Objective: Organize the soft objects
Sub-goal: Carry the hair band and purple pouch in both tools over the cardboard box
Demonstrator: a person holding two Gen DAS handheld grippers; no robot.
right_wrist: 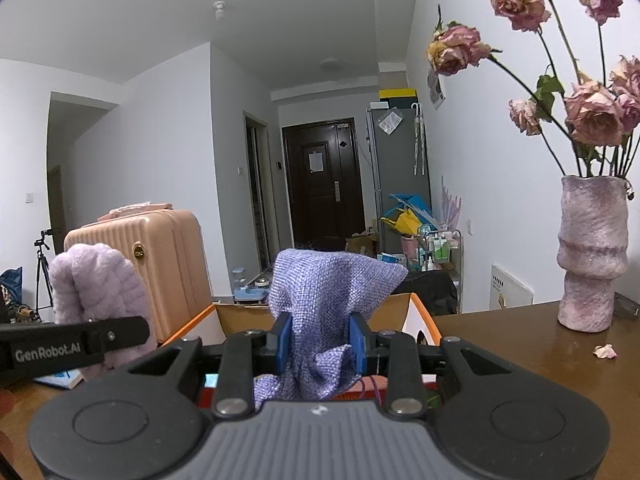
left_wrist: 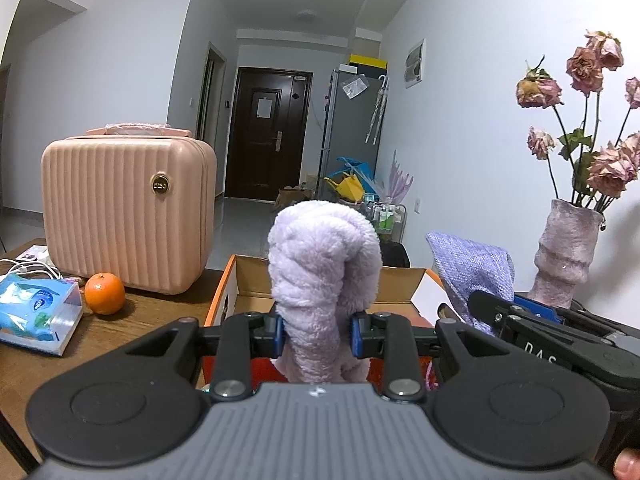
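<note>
**Both tools gripping cloths above the open box**

The left tool (left_wrist: 318, 334) pinches a fluffy lilac towel (left_wrist: 322, 264) between its blue pads; the plush pile is twisted into a thick, rounded loop that stands up past the fingertips. The right tool (right_wrist: 320, 344) is clamped on a coarse-woven lavender cloth (right_wrist: 328, 296), a flatter, grainy fabric that peaks above the pads and bunches in folds beneath them. Seen from the left wrist, the woven cloth hangs to the right of the left tool; seen from the right wrist, the fluffy towel sits off to the left.

Just ahead of and below both tools stands an open cardboard box (left_wrist: 400, 284) with plain brown insides and orange-edged flaps. To the left of the left tool, on the wooden counter (left_wrist: 152, 312), are a ribbed pink hard-shell case (left_wrist: 124, 208), a round orange (left_wrist: 105, 294) and a soft blue tissue pack (left_wrist: 36, 312). To the right of the right tool stands a rough, stepped mauve vase (right_wrist: 592, 256) holding dried roses (right_wrist: 588, 112), with a fallen petal (right_wrist: 605, 351) nearby.
</note>
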